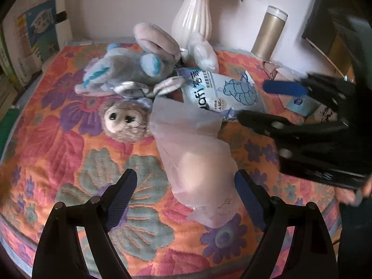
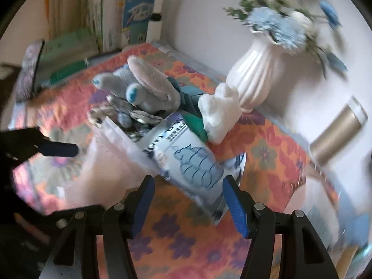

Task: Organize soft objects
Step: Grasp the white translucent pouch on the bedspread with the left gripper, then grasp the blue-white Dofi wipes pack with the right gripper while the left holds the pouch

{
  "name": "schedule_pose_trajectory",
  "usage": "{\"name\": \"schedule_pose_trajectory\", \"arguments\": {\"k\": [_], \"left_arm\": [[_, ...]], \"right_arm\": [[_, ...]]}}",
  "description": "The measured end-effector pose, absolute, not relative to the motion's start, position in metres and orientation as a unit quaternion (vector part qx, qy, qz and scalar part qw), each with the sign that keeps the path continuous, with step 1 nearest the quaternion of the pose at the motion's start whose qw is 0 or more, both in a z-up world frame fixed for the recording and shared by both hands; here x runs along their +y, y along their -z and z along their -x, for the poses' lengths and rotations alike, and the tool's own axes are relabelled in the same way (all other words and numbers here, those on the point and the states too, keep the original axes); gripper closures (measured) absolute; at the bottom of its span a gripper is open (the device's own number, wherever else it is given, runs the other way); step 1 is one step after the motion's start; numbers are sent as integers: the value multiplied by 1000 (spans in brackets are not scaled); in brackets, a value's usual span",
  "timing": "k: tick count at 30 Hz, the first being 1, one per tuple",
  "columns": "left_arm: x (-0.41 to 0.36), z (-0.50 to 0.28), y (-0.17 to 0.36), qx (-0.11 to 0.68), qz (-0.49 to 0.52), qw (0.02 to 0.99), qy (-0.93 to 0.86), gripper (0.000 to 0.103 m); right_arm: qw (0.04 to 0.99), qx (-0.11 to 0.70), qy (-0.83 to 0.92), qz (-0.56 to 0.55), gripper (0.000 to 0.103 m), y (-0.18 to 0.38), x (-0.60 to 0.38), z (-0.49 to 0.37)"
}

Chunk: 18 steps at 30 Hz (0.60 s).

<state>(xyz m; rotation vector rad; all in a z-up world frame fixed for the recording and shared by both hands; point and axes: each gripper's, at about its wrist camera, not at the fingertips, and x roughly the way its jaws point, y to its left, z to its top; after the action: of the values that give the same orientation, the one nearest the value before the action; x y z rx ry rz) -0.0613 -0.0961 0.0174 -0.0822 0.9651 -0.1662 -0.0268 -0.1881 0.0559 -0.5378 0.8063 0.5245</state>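
- L wrist cam vs R: only the L cam shows the brown plush face (image 1: 122, 122), lying just left of the pale pink bag (image 1: 190, 155), plus a person's fingers (image 1: 353, 193) on the R tool's handle. Only the R cam shows the green cloth (image 2: 194, 121) tucked behind the blue-white pack (image 2: 190, 160), and books (image 2: 132, 18) standing past the far left edge of the floral cloth (image 2: 176, 232).
- Pink bag: translucent, limp, crumpled, lying on the floral cloth w/ its near end closest to the L tool. R cam shows it badly blurred.
- Blue-white pack: glossy soft packet w/ blue line drawing and print, lying tilted, its far end leaning up against the pink bag's upper right side and the toy pile.
- Grey-blue plush bunny (image 1: 125, 67): behind the pink bag, long ears flopped over, on a patterned fabric bundle (image 1: 148, 88).
- White plastic bag (image 2: 219, 114): right of the bunny, at the foot of the vase.
- Left gripper (image 1: 186, 186): jaws spread wide, straddling the pink bag's near end; right pad at the bag's edge, contact unclear; left pad clear of it.
- Right gripper (image 2: 188, 200): jaws spread abt halfway, one either side of the pack's near end; can't tell if pads touch, not pinching.
- Farthest: ribbed white vase (image 1: 193, 16) w/ blue flowers and a gold cylinder (image 1: 269, 32), both by the wall beyond the pink bag.
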Motion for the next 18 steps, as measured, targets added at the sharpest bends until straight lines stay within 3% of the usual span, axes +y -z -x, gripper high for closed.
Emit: {"name": "schedule_pose_trajectory", "arguments": {"k": [5,14,16,18], "left_arm": [[-103,60,-19,468,48,876,107,18],[-116,63,-6,467,33,876,116,19],[-115,66,-7,462,30,880,108,41],[-106,70,-9,460,34,880,114,53]], "right_arm": [[836,377,-256,307,32,-36,-180,4],[840,394,-252,274,33,-28,-180,-15],[845,399,-232,269,46,-28,-179,-10],[847,411,-212,262,52,-30,-180,-3]]}}
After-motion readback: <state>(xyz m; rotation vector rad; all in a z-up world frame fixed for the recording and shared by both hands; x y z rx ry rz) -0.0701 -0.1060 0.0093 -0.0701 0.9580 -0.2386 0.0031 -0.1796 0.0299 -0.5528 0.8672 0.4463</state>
